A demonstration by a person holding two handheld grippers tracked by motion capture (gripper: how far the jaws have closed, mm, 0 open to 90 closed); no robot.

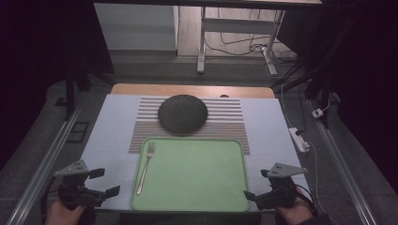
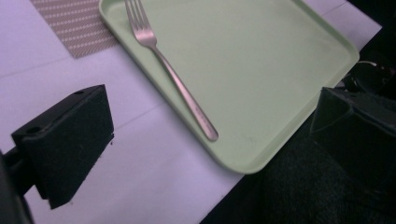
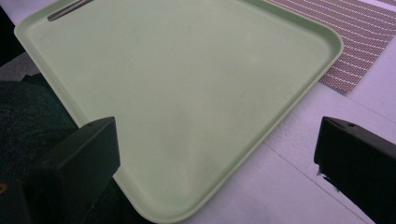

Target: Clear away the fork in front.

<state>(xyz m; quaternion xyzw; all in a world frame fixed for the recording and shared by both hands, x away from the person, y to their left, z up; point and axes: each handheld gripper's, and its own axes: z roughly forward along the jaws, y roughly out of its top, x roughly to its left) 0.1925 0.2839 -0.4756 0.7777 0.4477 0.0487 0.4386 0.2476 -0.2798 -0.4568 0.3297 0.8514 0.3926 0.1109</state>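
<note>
Green tray on the surface, holding only a metal fork near its left edge. Left gripper and right gripper both released, empty, beside tray.

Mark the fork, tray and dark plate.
fork (image 2: pixel 180 84), left gripper view, mid-handle
tray (image 1: pixel 197 176), high view, bare middle
dark plate (image 1: pixel 183 114), high view, centre

Materials and surface finishes on the table.
Smooth matt green plastic tray; brushed metal fork; woven striped mat; dark, rough-looking matt plate; wooden table edge.
</note>
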